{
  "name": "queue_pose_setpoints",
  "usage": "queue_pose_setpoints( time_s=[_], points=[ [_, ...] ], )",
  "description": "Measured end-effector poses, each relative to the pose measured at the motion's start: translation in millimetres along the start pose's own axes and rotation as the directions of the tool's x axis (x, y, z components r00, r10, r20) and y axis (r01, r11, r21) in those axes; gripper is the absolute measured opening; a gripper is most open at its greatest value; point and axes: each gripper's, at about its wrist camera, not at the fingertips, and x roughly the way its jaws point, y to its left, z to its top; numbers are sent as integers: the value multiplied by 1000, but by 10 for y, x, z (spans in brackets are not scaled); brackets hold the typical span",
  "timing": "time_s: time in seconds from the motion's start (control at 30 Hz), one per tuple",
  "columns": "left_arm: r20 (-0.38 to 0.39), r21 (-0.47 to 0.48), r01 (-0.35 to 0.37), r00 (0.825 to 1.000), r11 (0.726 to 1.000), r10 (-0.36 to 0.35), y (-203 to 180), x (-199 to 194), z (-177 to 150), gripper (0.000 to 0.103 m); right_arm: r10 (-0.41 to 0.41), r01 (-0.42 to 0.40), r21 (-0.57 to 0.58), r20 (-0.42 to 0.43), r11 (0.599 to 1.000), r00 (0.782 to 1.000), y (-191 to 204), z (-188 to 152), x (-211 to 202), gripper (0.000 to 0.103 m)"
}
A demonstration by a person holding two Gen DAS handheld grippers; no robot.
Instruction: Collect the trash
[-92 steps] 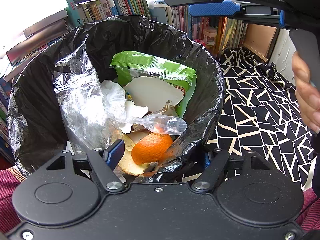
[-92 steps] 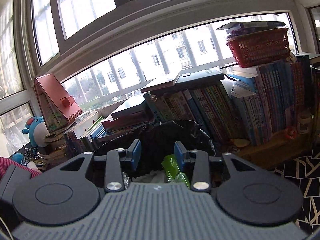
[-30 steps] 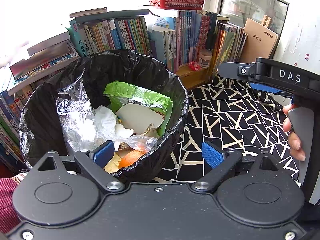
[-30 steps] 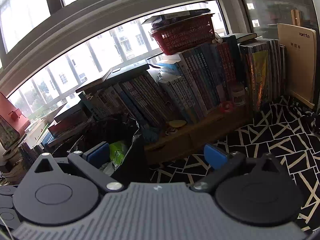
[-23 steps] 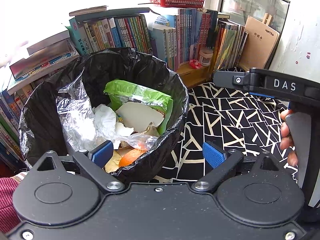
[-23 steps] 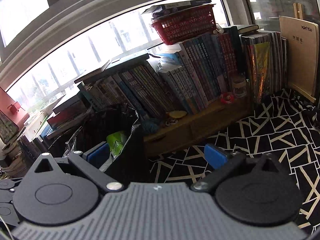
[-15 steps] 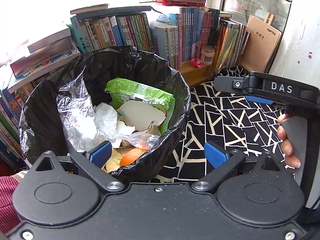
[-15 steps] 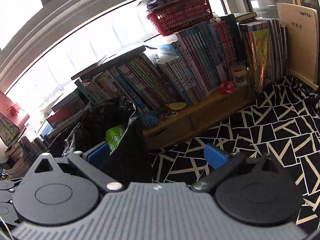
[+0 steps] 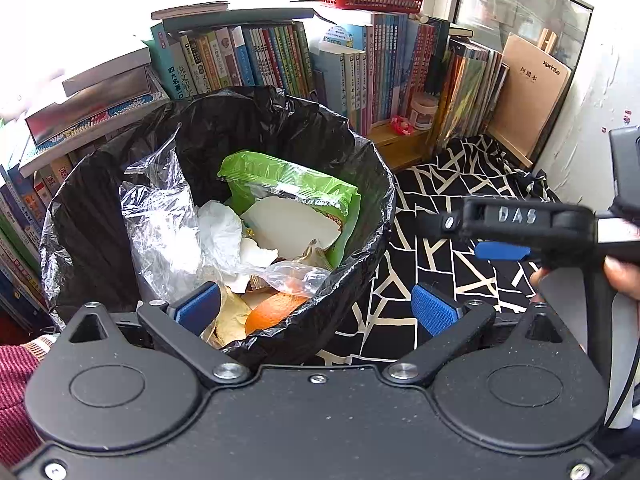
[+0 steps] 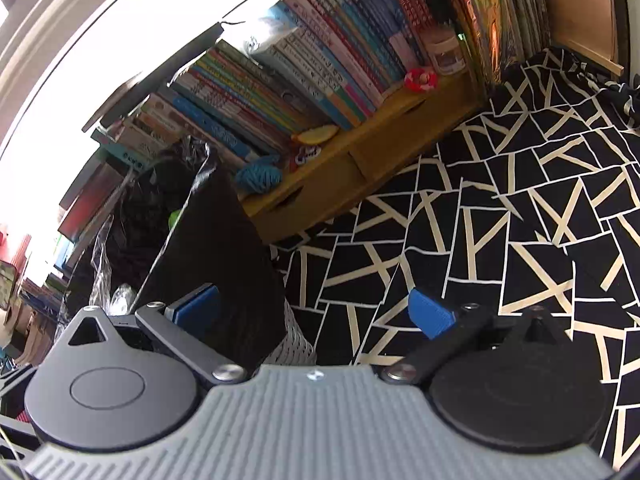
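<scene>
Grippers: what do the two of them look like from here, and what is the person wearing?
Both are black with blue ribbed pads. The left gripper has a black body; the right gripper has a grey ribbed body and white "DAS" lettering on its side. A dark red knit sleeve with a striped cuff shows at the left.
</scene>
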Motion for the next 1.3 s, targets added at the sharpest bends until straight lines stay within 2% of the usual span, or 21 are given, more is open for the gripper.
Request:
queue_pose_setpoints(
  time_s=[0.07, 0.27, 0.6, 1.3],
  points=[
    [-2, -2, -1, 1000, 1000, 1, 5, 6, 2, 102, -8, 7, -35, -21, 999, 1000, 44, -37, 38, 103],
    [-8, -8, -7, 1000, 1000, 6, 20, 29, 2, 102, -118, 117, -143, 6, 983, 993, 188, -108, 61, 103],
    [-29, -14, -26, 999, 1000, 25, 26, 85, -5, 102, -261, 274, -250, 84, 929, 962, 399, -147, -21, 103],
    [-44, -7, -40, 998, 999, 40, 18, 139, -20, 102, -319, 333, -291, 97, 897, 943, 511, -212, -37, 103]
  ],
)
